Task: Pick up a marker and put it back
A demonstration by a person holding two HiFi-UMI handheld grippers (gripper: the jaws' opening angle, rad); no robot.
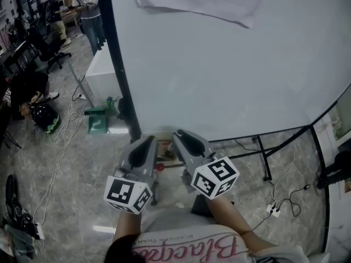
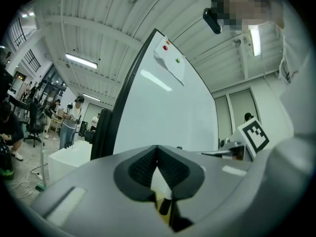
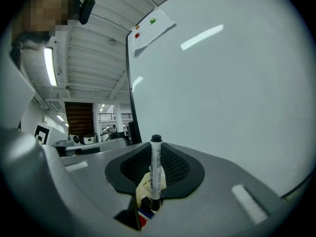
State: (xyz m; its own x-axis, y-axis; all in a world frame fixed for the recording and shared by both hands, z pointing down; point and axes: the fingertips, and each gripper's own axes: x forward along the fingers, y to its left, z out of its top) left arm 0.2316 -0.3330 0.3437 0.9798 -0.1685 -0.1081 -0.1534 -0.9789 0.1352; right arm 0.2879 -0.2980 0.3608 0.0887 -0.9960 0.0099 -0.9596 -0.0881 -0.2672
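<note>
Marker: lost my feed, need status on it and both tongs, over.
Right tongs shut on marker. Left tongs shut, empty. Whiteboard ahead, nothing blocking.

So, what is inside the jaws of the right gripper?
A black-capped marker stands upright, clamped in the right gripper. Under its lower end the gripper covers most of a red and blue thing, not identifiable.

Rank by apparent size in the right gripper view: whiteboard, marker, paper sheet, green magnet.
Largest: whiteboard.
Next, alike: marker and paper sheet; the marker is near the camera, so unranked.
Smallest: green magnet.
</note>
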